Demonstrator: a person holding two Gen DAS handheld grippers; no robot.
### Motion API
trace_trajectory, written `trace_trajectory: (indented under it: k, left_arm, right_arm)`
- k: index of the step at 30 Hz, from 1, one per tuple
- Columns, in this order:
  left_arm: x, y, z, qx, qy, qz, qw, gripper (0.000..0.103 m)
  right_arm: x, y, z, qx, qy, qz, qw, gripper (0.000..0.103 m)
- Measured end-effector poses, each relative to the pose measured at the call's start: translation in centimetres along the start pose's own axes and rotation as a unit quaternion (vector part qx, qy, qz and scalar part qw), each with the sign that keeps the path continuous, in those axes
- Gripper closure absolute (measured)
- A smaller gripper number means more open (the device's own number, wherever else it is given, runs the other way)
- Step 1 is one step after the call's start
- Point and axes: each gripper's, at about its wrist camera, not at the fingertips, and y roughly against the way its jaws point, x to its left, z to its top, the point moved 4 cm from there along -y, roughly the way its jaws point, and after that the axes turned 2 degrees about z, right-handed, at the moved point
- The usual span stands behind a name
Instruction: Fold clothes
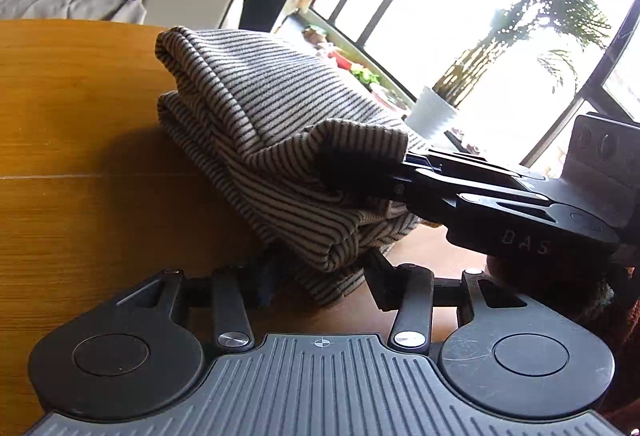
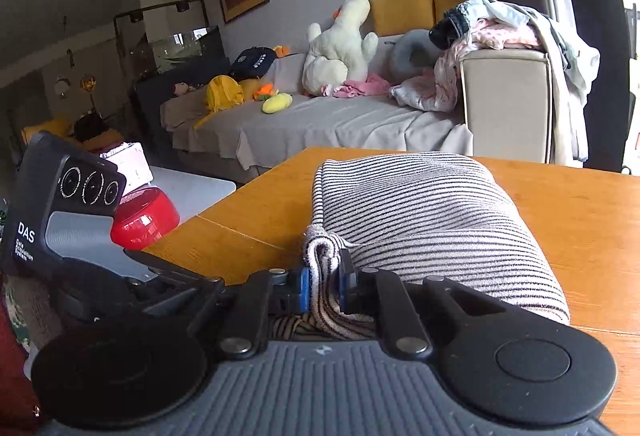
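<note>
While the right gripper (image 2: 323, 286) pinches a bunched edge of the striped cloth (image 2: 432, 212), the rest lies folded ahead on the surface (image 2: 580, 204). Cloth hangs between the left gripper (image 1: 320, 280) fingers; whether they press it, I cannot tell

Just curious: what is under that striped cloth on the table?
Bare wooden table shows all around the striped cloth, so it seems to lie straight on the wood. The folded bundle covers whatever is directly beneath or inside it.

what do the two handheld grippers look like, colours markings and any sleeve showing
Both match: the left gripper and right gripper have ribbed grey bodies, black round-ended side plates, black link arms with silver pins, and blue pads. Each grey housing bears white "DAS" lettering. A dark red knitted sleeve shows at the edge.
</note>
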Motion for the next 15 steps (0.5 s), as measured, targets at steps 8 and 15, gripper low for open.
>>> trace_trajectory:
  k: [8, 15]
  left_arm:
    - [-0.1, 1.4, 0.3, -0.001, -0.009, 0.024, 0.9997, 0.047]
    - [1.4, 4.7, 4.9, -0.065, 0.036, 0.027, 0.9969, 0.054]
  right_arm:
    - [0.6, 1.2, -0.7, -0.003, 0.026, -0.009, 1.0, 0.089]
    - [2.1, 2.4, -0.5, -0.024, 0.086, -0.037, 0.995, 0.088]
